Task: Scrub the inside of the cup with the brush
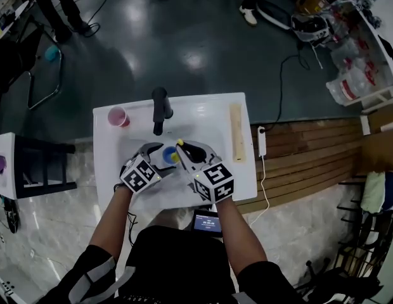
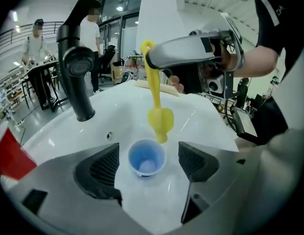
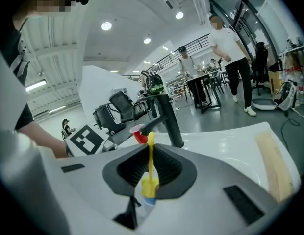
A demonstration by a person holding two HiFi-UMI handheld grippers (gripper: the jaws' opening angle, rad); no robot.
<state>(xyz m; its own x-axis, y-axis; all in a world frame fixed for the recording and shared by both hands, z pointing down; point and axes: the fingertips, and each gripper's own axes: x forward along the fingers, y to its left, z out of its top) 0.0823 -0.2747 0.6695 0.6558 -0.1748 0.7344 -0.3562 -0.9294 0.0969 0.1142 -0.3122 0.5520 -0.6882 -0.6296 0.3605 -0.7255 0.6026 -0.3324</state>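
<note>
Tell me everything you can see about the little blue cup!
The small light-blue plastic-looking cup is round, pale inside at the bottom. It stands upright, mouth up, on the white sink basin. The left gripper holds its fingers open on either side, not touching it. The yellow brush head hangs at its far rim; contact is unclear.

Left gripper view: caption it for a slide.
Open left tongs flank the blue cup; yellow brush hangs above it.
</note>
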